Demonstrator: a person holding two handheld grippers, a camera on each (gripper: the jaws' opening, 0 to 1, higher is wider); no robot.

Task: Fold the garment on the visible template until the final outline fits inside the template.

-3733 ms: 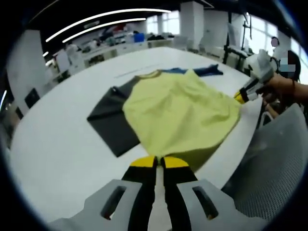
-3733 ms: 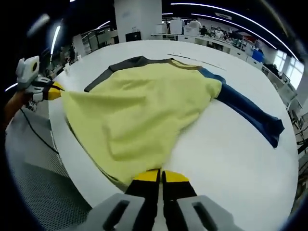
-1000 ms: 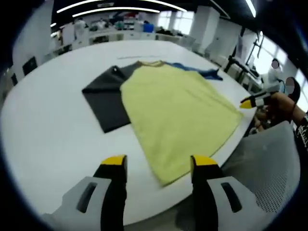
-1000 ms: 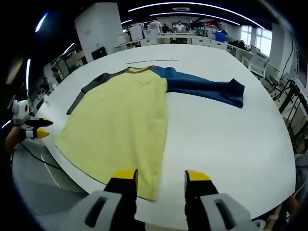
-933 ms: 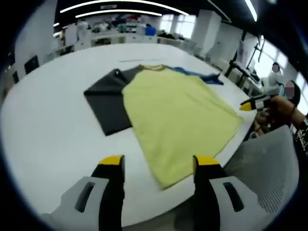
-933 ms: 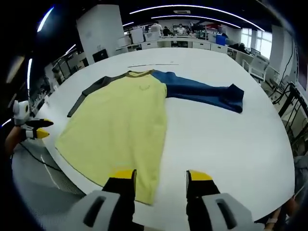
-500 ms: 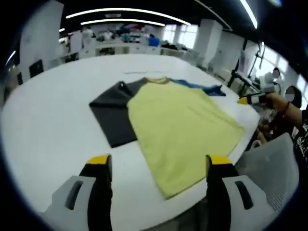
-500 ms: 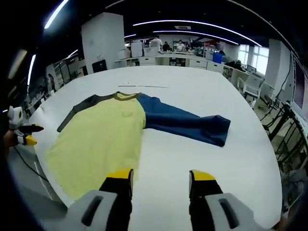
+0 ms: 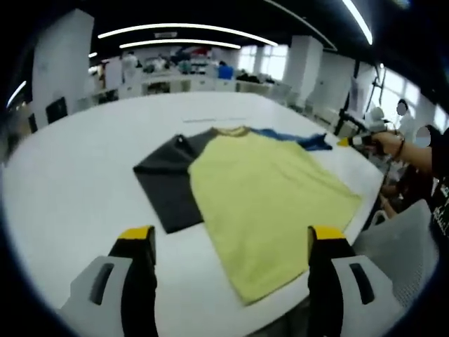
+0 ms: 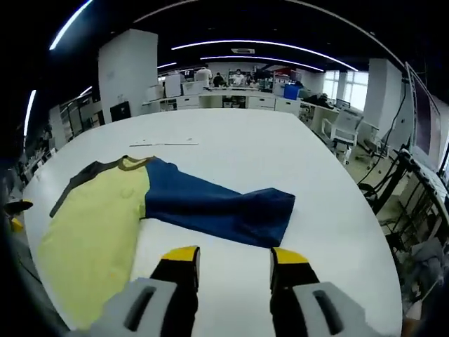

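Note:
A long-sleeved shirt lies flat on the white table (image 9: 77,161). It has a yellow body (image 9: 270,189), a grey sleeve (image 9: 167,184) and a blue sleeve (image 9: 298,139). My left gripper (image 9: 230,239) is open above the table's near edge, short of the yellow hem. In the left gripper view a hand holds the right gripper (image 9: 349,141) beside the blue sleeve's end. My right gripper (image 10: 235,257) is open and hovers just short of the blue sleeve (image 10: 217,203). The yellow body (image 10: 91,217) and grey sleeve (image 10: 74,184) lie to its left.
A thin line mark (image 10: 163,142) lies on the table beyond the collar. A grey mesh chair (image 9: 400,242) stands by the table edge with a person (image 9: 424,161) behind it. Desks and chairs (image 10: 344,126) fill the room beyond.
Both grippers were shut on the yellow hem 3.7 s ago; both have let go and stand open. The right gripper has moved around the table to the blue sleeve.

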